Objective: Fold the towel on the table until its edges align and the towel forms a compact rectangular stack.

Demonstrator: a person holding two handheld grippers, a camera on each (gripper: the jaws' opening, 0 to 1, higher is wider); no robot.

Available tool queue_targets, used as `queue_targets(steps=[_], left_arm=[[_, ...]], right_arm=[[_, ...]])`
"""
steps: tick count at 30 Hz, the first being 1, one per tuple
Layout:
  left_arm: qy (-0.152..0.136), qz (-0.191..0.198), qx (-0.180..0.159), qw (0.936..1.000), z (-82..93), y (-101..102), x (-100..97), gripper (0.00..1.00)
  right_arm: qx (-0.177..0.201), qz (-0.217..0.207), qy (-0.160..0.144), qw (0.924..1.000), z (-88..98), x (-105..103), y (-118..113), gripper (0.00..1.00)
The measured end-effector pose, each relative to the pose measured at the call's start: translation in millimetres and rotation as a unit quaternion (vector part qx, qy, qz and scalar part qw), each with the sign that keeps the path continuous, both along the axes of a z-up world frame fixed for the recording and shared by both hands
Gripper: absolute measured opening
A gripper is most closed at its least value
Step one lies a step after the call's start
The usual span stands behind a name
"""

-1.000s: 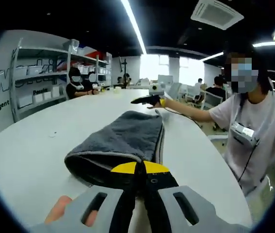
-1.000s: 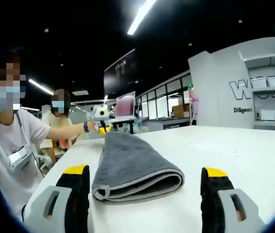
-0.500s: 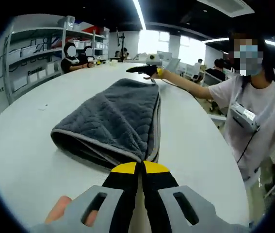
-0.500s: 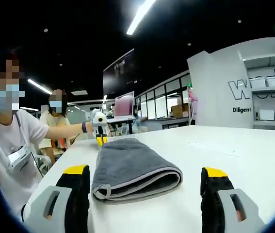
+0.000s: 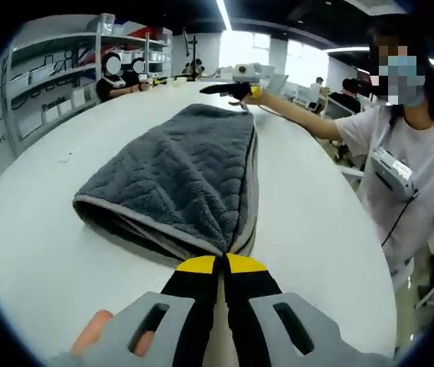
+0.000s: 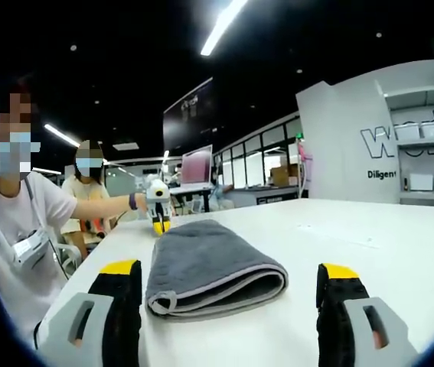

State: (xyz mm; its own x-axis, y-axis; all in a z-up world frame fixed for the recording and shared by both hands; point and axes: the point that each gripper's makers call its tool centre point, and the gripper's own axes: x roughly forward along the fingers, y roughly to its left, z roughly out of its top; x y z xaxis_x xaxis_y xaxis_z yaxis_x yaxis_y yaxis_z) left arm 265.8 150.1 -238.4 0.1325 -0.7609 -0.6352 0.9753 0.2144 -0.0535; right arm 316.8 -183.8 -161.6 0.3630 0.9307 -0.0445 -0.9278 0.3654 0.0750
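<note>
A grey towel [image 5: 178, 172] lies folded lengthwise on the white table [image 5: 316, 252]. My left gripper [image 5: 223, 260] is shut on the towel's near corner, where the layers bunch together. At the towel's far end a person's outstretched hand holds my right gripper [image 5: 234, 89]. In the right gripper view the towel [image 6: 205, 264] shows its rounded fold and grey-edged layers. My right gripper [image 6: 230, 269] stands open there, its jaws wide on either side of the towel's end and not touching it. My left gripper [image 6: 158, 210] sits at the far end.
A person in a white T-shirt [image 5: 412, 180] stands at the table's right edge. Shelves [image 5: 44, 99] with boxes line the wall on the left. Other people [image 5: 117, 76] sit at the far end of the table. Bare tabletop [image 6: 385, 245] spreads beside the towel.
My left gripper has come down and nearer with the towel's corner, so the towel lies flatter and looks shorter in the right gripper view. The right gripper has stayed put and open.
</note>
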Motion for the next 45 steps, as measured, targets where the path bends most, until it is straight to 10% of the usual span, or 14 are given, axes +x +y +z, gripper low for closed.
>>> queue_targets(steps=[6, 20, 33, 45], left_arm=[[-0.027, -0.006, 0.002, 0.9996, 3.6, 2, 0.9, 0.03], [-0.049, 0.051, -0.110, 0.9914, 38.4, 14, 10.8, 0.21], [-0.082, 0.095, -0.206, 0.9705, 70.8, 19, 20.3, 0.37], [-0.120, 0.153, -0.254, 0.9476, 75.9, 13, 54.0, 0.78]], right_arm=[[0.000, 0.001, -0.003, 1.0000, 0.5, -2, 2, 0.96], [-0.001, 0.004, -0.001, 1.0000, 0.1, -1, 1, 0.96], [-0.003, 0.006, -0.003, 1.0000, 1.1, 0, 1, 0.96], [-0.001, 0.004, 0.001, 1.0000, -0.4, 2, -1, 0.97]])
